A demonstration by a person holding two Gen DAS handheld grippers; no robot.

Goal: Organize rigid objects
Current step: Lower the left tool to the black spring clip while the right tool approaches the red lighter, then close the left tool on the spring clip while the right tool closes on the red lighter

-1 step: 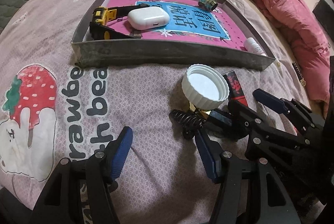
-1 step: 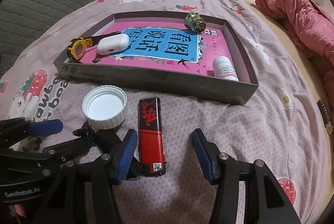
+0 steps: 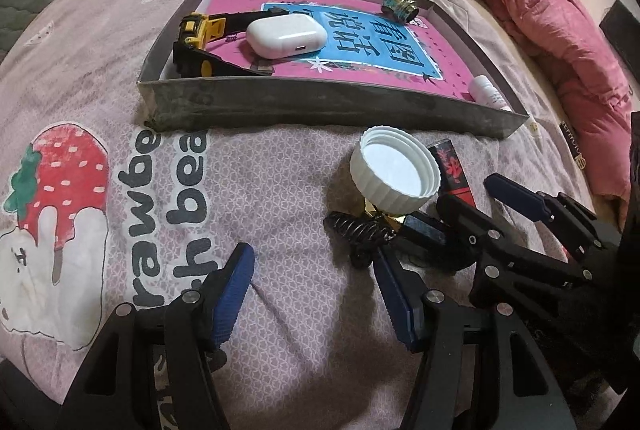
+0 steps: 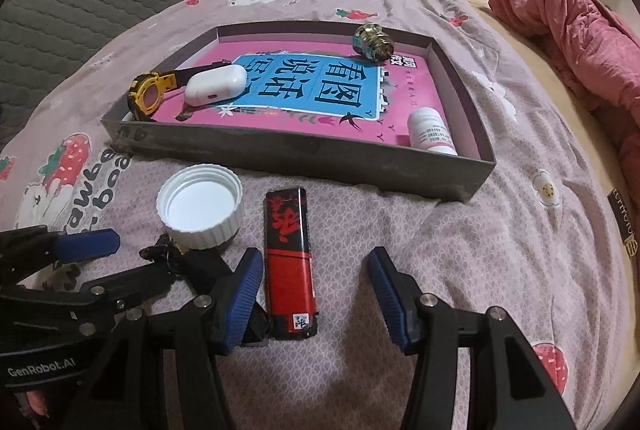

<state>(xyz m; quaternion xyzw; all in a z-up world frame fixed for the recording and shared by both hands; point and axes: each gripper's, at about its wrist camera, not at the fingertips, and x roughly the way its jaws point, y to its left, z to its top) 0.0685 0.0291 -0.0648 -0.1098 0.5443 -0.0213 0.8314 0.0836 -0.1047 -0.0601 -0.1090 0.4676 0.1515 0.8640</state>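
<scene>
Nothing has moved since the earlier frame; both of my grippers sit exactly where they were, low over the bedspread [image 4: 500,230].

On my right gripper [image 4: 316,294] the blue pads stand well apart and clamp nothing. Between them lies the red and black lighter [image 4: 290,262], lengthwise, close to the left pad but not pressed by either as far as I can see. My left gripper [image 3: 316,294] is likewise spread wide and empty, with only bare fabric between its pads.

Just beyond the grippers, a white ribbed cap [image 4: 200,205] lies open side up on the bedspread, beside the lighter and just in front of the tray's near wall. A black object with a coiled spring and a gold part [image 3: 368,230] lies partly under the cap; I cannot tell what it is.

Further back, the shallow grey tray [image 4: 296,153] holds a pink and blue book flat on its floor. At its left end are a yellow and black watch [image 4: 150,97] and a white earbud case [image 4: 216,83], at the far right corner a metallic screw-threaded piece [image 4: 374,41], and at the near right corner a small white bottle [image 4: 430,131] on its side.
</scene>
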